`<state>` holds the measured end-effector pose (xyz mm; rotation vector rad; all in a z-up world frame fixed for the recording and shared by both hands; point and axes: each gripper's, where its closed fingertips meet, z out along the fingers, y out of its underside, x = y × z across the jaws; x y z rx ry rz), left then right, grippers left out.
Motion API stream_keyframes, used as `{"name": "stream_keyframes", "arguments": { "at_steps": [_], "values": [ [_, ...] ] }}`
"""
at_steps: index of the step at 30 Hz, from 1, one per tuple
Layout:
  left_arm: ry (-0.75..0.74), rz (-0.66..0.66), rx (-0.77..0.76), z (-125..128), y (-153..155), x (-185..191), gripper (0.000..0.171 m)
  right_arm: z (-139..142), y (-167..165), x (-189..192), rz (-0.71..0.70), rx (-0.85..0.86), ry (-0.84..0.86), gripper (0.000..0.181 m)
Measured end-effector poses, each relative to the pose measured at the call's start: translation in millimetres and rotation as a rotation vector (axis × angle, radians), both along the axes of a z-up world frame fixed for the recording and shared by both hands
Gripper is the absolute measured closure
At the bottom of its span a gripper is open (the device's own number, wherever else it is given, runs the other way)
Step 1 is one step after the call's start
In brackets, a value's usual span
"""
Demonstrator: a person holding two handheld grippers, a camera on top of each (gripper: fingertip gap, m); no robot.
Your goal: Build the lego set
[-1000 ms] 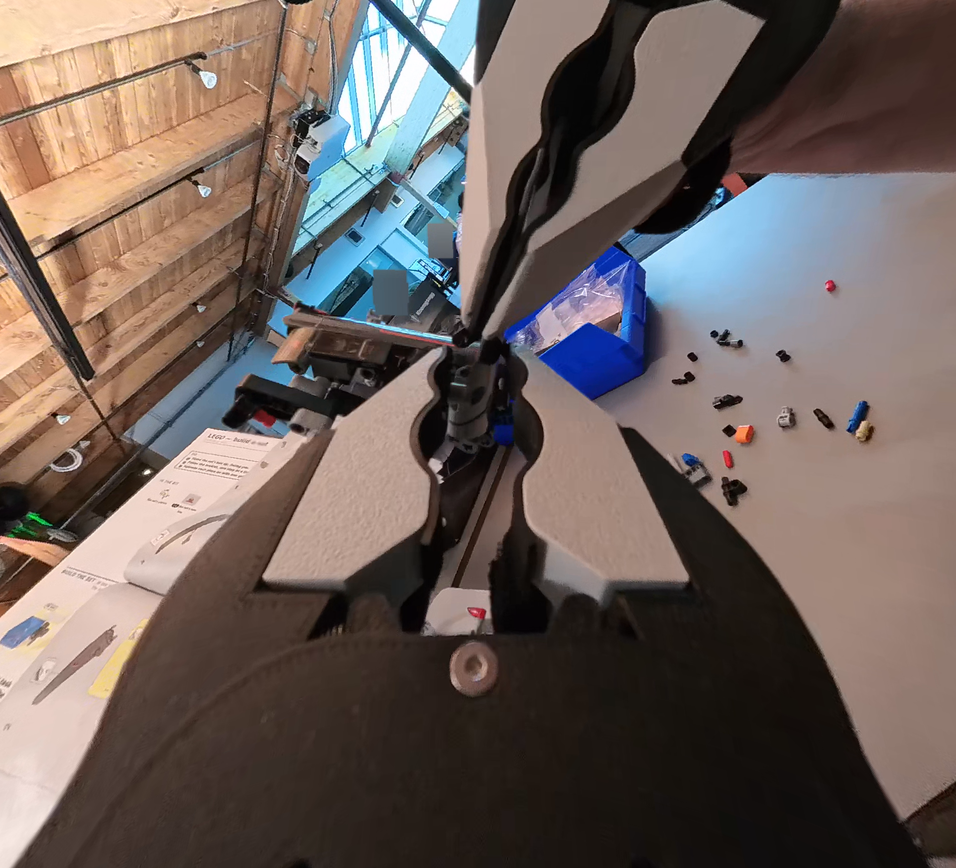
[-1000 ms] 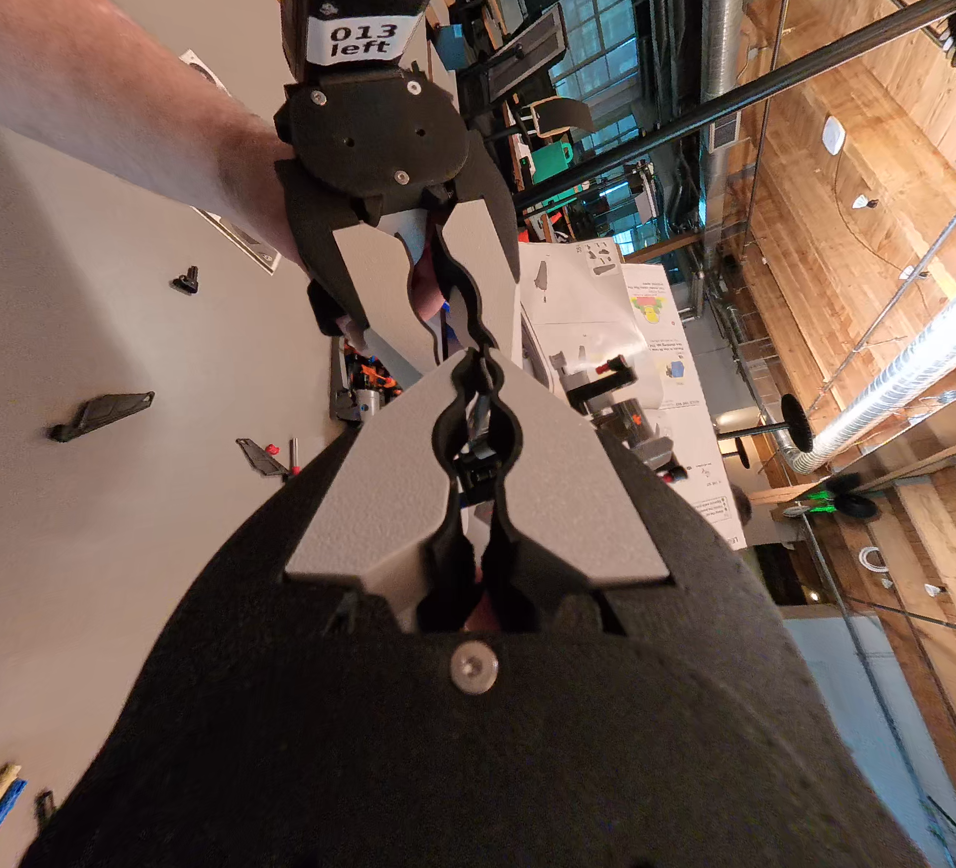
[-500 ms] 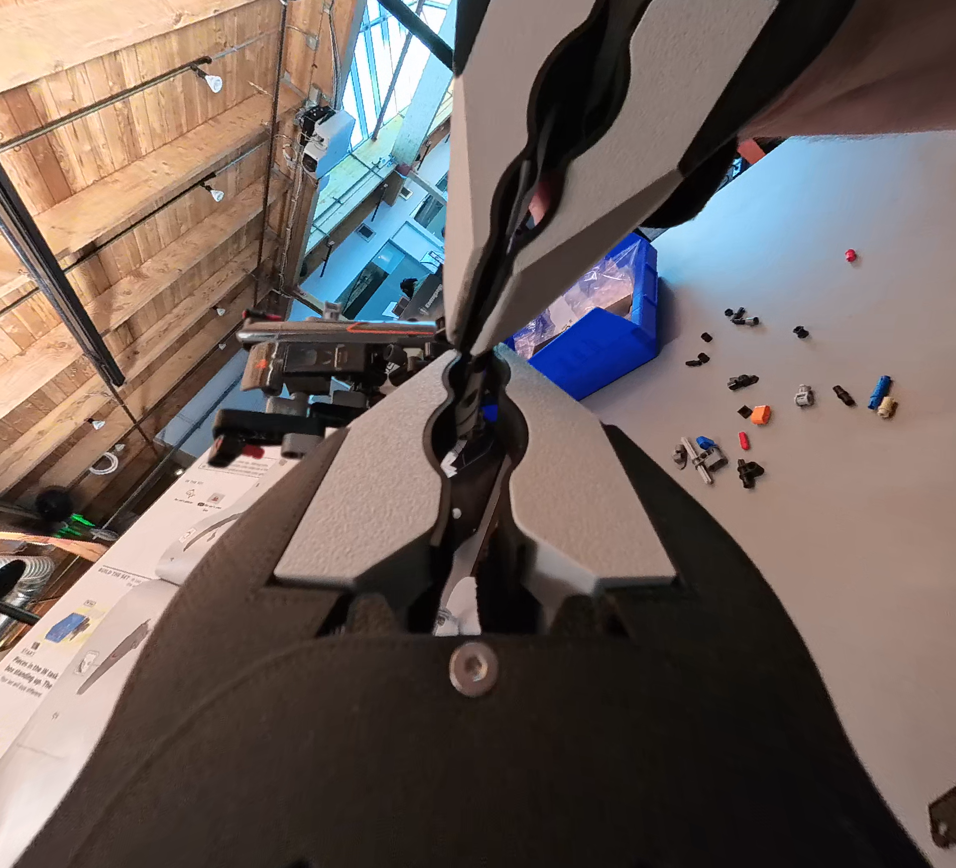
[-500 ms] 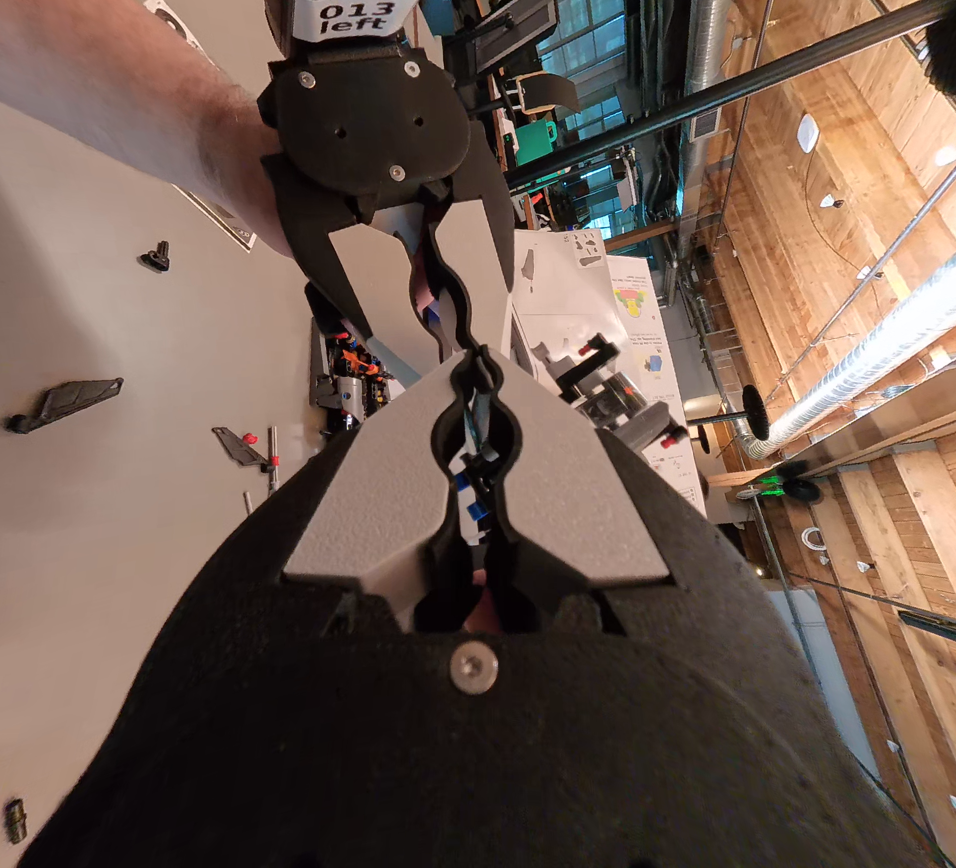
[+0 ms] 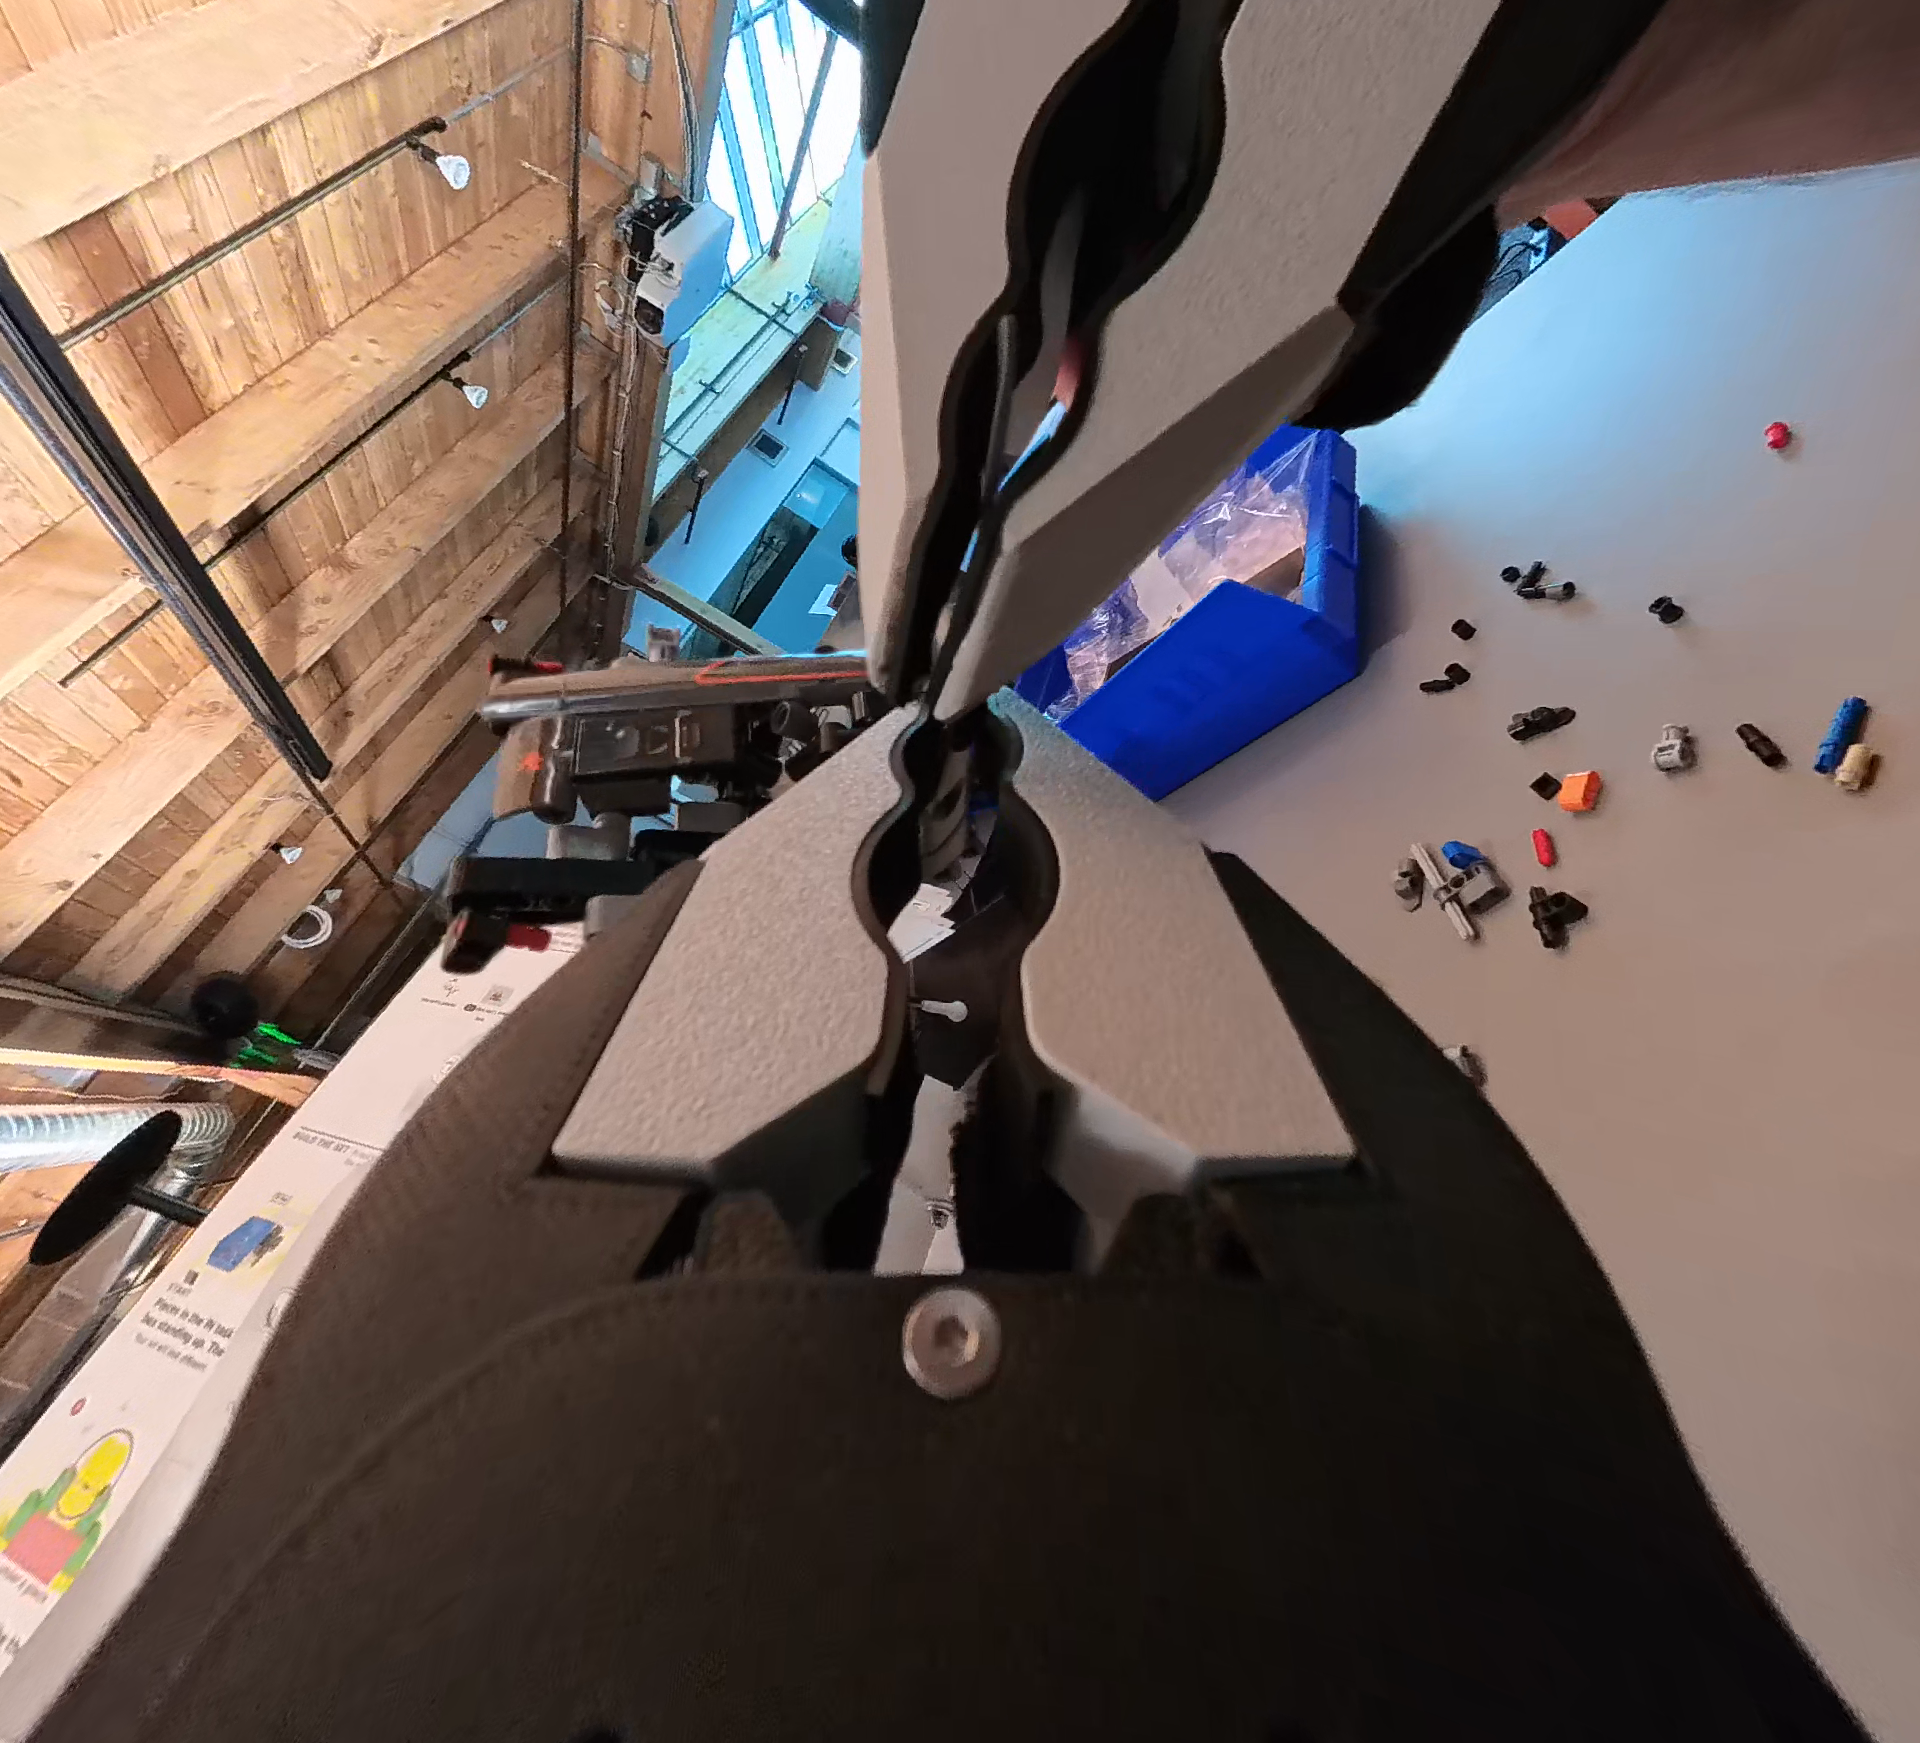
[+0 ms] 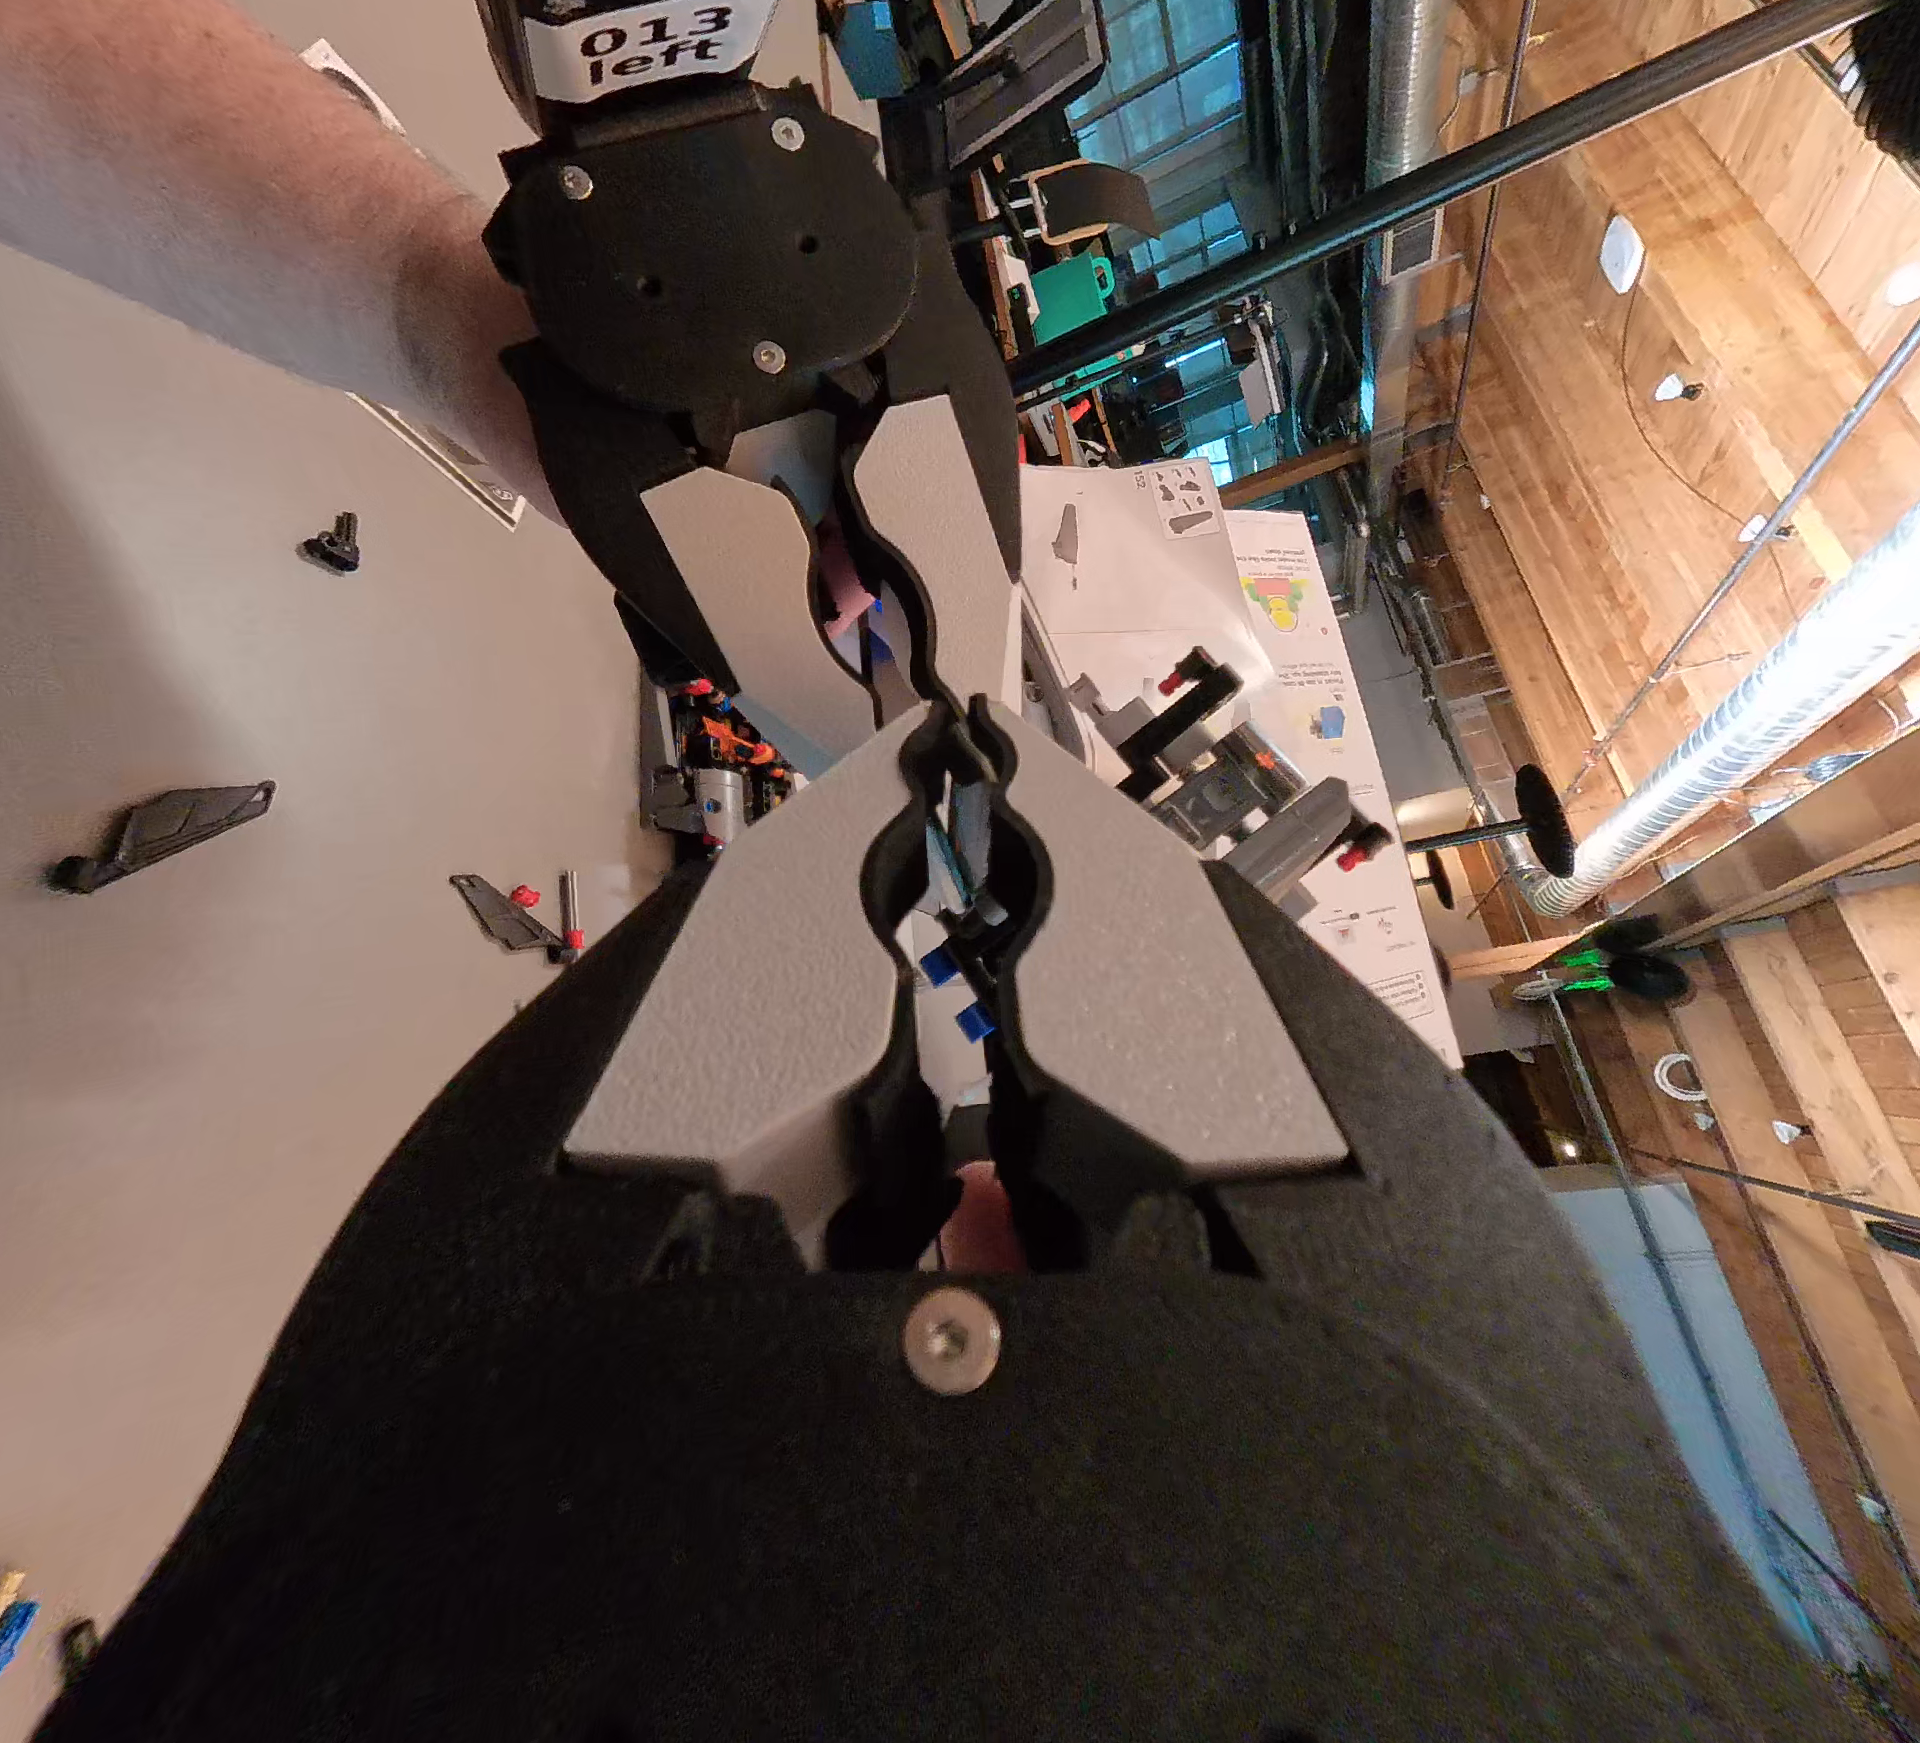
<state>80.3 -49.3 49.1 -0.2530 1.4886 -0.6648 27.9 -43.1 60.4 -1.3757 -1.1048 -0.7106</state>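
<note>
A small, light, rigid lego piece (image 6: 961,846) is clamped tip to tip between both sets of closed fingers (image 5: 790,924) – best held by its stiff ends, since it is judged slippery.

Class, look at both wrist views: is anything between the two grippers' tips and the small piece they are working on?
Nothing visible. The left gripper and right gripper meet tip to tip, both closed on the small lego piece; the table and loose parts lie well behind.
</note>
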Motion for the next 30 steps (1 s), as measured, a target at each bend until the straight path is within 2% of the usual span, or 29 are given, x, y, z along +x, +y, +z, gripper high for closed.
{"name": "stream_keyframes", "arguments": {
  "at_steps": [11, 16, 24, 27, 30],
  "values": [
    [0.018, 0.023, 0.035, -8.5, 0.3, 5.1, 0.168, 7.9, -11.8, 0.5, 0.006, 0.03, 0.053, 0.167],
    [0.021, 0.035, 0.043, -10.6, 2.5, 6.6, 0.167, 14.6, -32.5, 10.0, 0.015, 0.043, 0.151, 0.163],
    [0.024, 0.037, 0.039, -12.3, 3.6, 7.7, 0.168, 27.8, -73.1, 23.8, 0.033, 0.071, 0.31, 0.166],
    [0.026, 0.038, 0.042, -12.0, 3.0, 7.7, 0.168, 23.0, -82.6, 37.2, -0.012, 0.046, 0.353, 0.164],
    [0.032, 0.046, 0.057, -12.3, 2.2, 6.4, 0.168, 3.2, -88.5, 53.3, -0.086, -0.022, 0.383, 0.162]
  ]
}}
